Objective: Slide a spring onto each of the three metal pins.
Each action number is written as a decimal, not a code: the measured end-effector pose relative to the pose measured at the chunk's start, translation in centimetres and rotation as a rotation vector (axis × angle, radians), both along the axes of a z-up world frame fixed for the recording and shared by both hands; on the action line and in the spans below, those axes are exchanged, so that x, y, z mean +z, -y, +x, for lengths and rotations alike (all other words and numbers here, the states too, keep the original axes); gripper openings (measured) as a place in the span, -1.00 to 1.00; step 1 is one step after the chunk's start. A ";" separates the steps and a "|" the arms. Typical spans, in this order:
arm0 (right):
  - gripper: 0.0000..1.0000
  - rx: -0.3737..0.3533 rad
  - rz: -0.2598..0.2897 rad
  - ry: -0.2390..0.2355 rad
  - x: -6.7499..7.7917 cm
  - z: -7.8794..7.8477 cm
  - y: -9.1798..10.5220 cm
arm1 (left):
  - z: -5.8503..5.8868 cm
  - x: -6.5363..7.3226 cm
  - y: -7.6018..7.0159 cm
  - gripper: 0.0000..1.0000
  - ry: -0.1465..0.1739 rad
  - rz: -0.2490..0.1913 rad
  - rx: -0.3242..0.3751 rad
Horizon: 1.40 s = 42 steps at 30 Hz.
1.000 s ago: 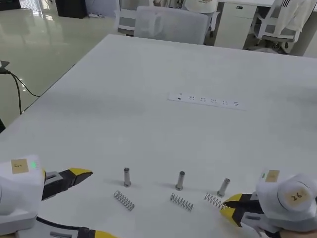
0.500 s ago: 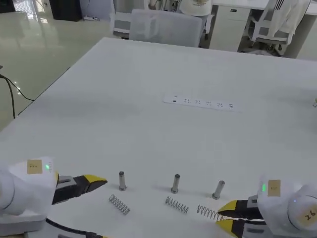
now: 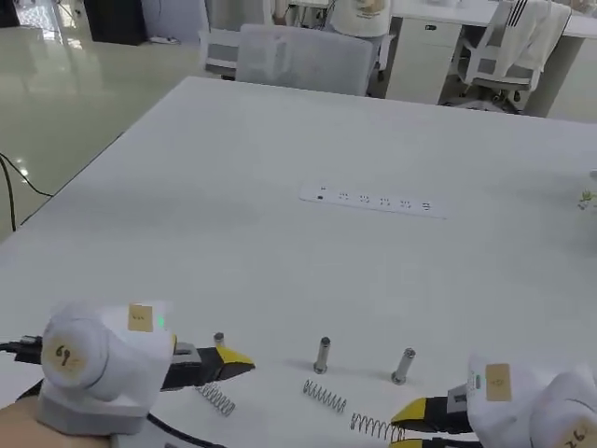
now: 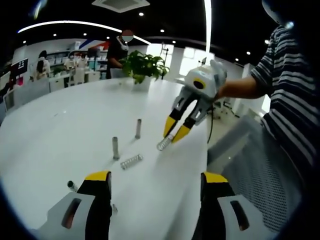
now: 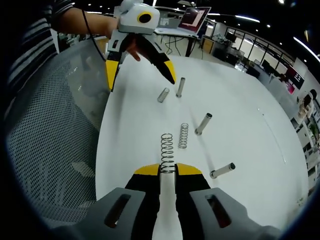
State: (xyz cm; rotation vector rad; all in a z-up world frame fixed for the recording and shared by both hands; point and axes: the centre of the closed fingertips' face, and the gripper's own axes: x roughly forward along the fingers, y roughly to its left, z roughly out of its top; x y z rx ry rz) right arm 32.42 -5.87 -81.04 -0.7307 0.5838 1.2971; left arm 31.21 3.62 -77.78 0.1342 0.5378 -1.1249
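Observation:
Three short metal pins stand in a row near the table's front edge: left pin [image 3: 218,340], middle pin [image 3: 322,355], right pin [image 3: 404,365]. One spring [image 3: 216,399] lies before the left pin, another spring [image 3: 325,397] before the middle pin. My right gripper [image 3: 399,426] is shut on one end of a third spring [image 3: 373,427], which juts out ahead of its jaws [image 5: 167,147]. My left gripper [image 3: 229,381] is open and holds nothing, its upper tip beside the left pin. In the left gripper view the right gripper [image 4: 176,131] and its spring [image 4: 164,144] show beyond the pins.
A white power strip [image 3: 371,201] lies flat at mid table. Office chairs [image 3: 303,58] stand behind the far edge. A black cable [image 3: 173,431] trails under my left gripper. A mesh chair back [image 5: 55,125] sits close to the table's near edge.
My left gripper has moved right, up to the left pin. My right gripper has drawn its spring toward the near edge, away from the right pin. The head camera has shifted too.

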 end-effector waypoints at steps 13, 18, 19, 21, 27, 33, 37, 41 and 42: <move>-0.85 0.039 0.056 -0.010 1.5 -0.8 -1.0 | 1.2 0.7 3.3 -0.04 -0.008 -0.118 -0.048; -0.85 0.040 0.071 -0.014 1.9 -0.9 -1.2 | 1.3 0.4 4.3 -0.25 0.001 -0.117 -0.081; -0.85 0.043 0.071 -0.013 2.0 -0.9 -1.2 | 1.2 0.4 4.6 -0.29 0.001 -0.117 -0.088; -0.85 0.048 0.074 -0.017 2.1 -1.1 -1.3 | 1.2 0.4 5.1 -0.34 -0.001 -0.126 -0.099; -0.85 0.066 0.071 -0.019 2.1 -1.4 -1.5 | 0.8 0.1 6.2 -0.49 0.004 -0.121 -0.141; -0.85 0.071 0.092 -0.029 2.6 -1.5 -1.8 | 0.7 0.3 7.0 -0.65 0.009 -0.138 -0.142; -0.85 0.080 0.092 -0.025 2.7 -1.5 -1.8 | 0.4 0.3 7.4 -0.77 0.011 -0.150 -0.154; -0.85 0.092 0.085 -0.028 2.6 -1.8 -1.8 | 0.3 0.2 7.4 -0.88 0.014 -0.151 -0.153; -0.85 0.094 0.084 -0.026 2.6 -1.8 -1.8 | 0.2 0.1 7.5 -0.88 0.015 -0.151 -0.155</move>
